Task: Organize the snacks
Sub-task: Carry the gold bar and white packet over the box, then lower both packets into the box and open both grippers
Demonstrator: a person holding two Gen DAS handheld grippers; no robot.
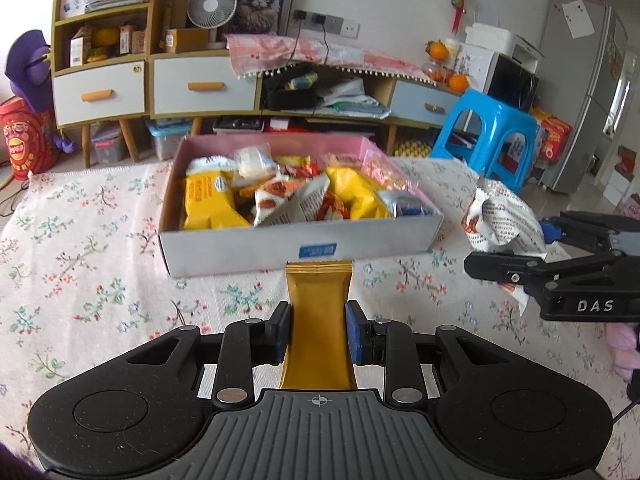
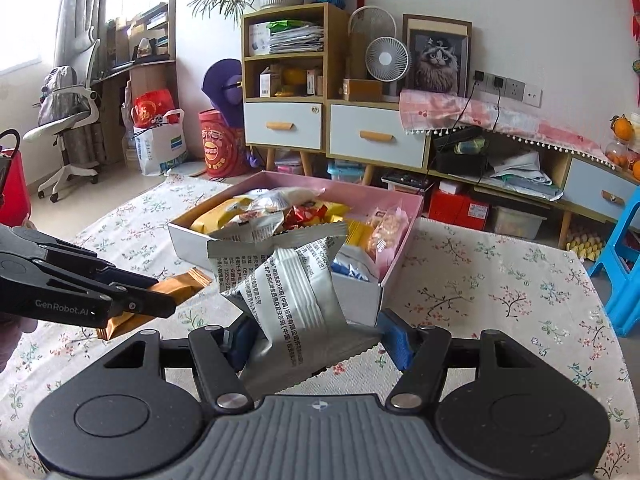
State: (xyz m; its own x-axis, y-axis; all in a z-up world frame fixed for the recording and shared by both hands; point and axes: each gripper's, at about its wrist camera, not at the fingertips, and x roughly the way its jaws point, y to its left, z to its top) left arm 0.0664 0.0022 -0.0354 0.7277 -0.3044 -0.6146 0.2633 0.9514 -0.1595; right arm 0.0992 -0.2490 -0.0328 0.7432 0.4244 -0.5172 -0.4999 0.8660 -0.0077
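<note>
Snack box [image 1: 240,244] on desk [image 1: 80,240]: mostly filled (mixed packets). Outstanding: gold packet [image 1: 319,320], clamped in left gripper [image 1: 319,334] jaws; white packet [image 2: 296,304], clamped in right gripper [image 2: 312,340] jaws, both short of the box.

I see a narrow gold packet [image 1: 319,312] held lengthwise above the floral cloth, just before the box [image 1: 248,246]. The box, grey outside and pink inside, is full of snacks. A crumpled silver-white packet [image 2: 296,292] hangs tilted near its corner.
</note>
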